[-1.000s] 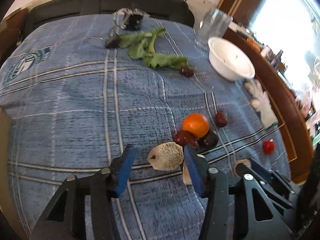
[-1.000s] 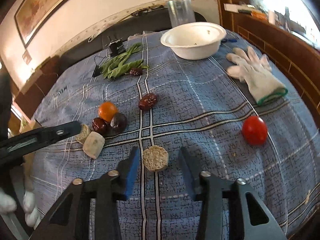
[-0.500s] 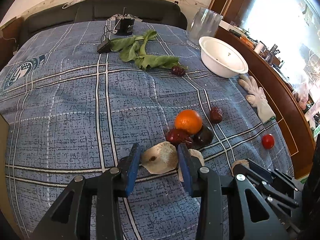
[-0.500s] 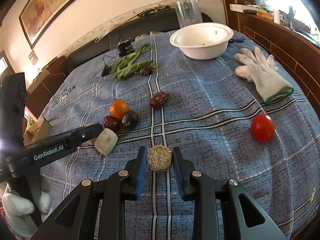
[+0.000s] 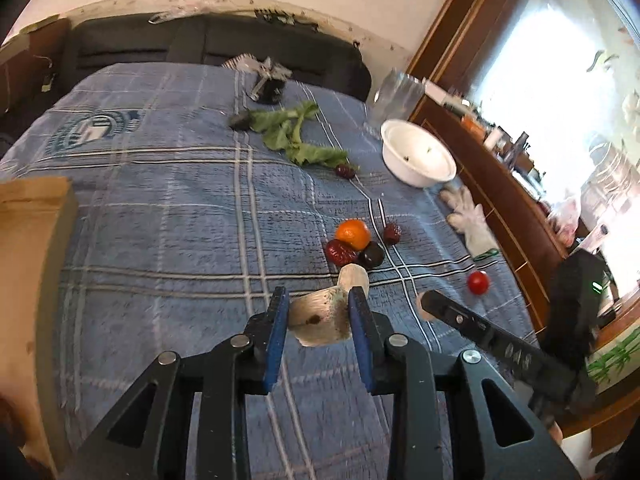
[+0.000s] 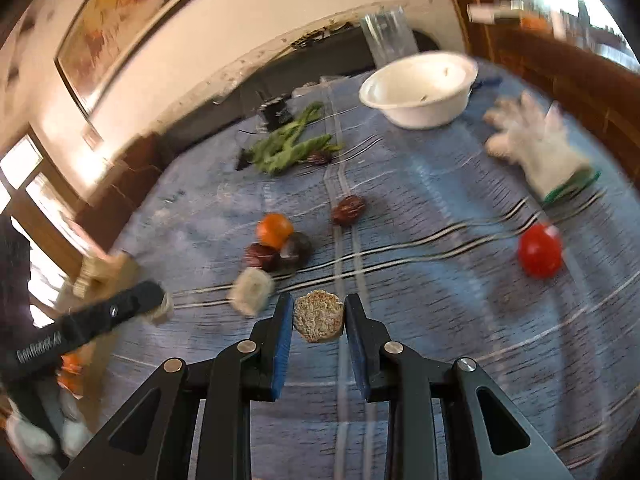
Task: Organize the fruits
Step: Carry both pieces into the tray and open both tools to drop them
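Observation:
My left gripper (image 5: pixel 318 312) is shut on a pale, flat-cut fruit piece (image 5: pixel 320 320) and holds it above the blue checked cloth. My right gripper (image 6: pixel 316 318) is shut on a round, grainy fruit slice (image 6: pixel 319 316), also lifted. An orange (image 5: pixel 353 234), two dark dates (image 5: pixel 340 252) and a dark plum (image 5: pixel 372 256) cluster mid-cloth, with another pale piece (image 5: pixel 353 278) beside them. A red tomato (image 6: pixel 539 251) lies to the right. A white bowl (image 6: pixel 420 88) stands at the back right.
Green leaves (image 5: pixel 296 140) and a dark date (image 5: pixel 345 171) lie at the back. A white glove (image 6: pixel 536 148) lies right of the bowl. A clear glass (image 6: pixel 386 38) stands behind the bowl. A cardboard box (image 5: pixel 32 240) is at the left edge.
Both grippers closed on their fruit pieces and lifted them off the cloth. Both views are pulling back and blurred from motion.

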Available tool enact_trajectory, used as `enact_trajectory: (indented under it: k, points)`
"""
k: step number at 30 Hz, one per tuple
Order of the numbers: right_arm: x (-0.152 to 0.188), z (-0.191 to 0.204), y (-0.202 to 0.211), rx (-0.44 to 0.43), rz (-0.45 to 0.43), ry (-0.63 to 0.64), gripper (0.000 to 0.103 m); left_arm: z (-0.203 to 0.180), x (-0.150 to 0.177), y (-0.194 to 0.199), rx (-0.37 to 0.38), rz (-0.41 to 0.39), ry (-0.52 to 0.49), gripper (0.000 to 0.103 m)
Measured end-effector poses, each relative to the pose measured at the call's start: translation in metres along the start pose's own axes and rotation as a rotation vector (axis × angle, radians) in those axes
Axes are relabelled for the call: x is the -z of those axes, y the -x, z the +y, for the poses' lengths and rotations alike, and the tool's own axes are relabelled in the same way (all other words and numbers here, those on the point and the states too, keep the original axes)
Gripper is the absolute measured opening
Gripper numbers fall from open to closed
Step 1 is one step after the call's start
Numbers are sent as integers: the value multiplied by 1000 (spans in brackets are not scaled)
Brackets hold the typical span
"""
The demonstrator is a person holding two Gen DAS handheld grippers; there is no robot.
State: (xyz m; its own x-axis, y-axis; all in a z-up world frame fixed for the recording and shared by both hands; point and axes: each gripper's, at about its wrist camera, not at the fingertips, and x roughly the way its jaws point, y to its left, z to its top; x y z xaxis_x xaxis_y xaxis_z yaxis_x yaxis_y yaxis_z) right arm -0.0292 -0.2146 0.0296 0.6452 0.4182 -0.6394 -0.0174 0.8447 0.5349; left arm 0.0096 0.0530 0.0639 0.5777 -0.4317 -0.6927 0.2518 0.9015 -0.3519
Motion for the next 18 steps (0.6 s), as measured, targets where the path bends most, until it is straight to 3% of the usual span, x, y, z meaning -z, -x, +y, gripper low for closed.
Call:
enact_trajectory:
  k: [3,7,10,14,18]
  points:
    - [-1,-19,-1,-152,23,-130,28,9,5,19,0,-29,24,29]
    - [0,-32,-5,-264,47,-229,28,28,13,46,1,-58,71,29]
    - [4,-29,-6,-229,53,-212,28,47,14,64,10,-66,113,29]
    - [6,-4,-12,-132,80,-120,28,82,13,91,-34,-80,166,29]
    - [8,56,-13,-144,114,14,28,129,11,116,-150,-81,189,29]
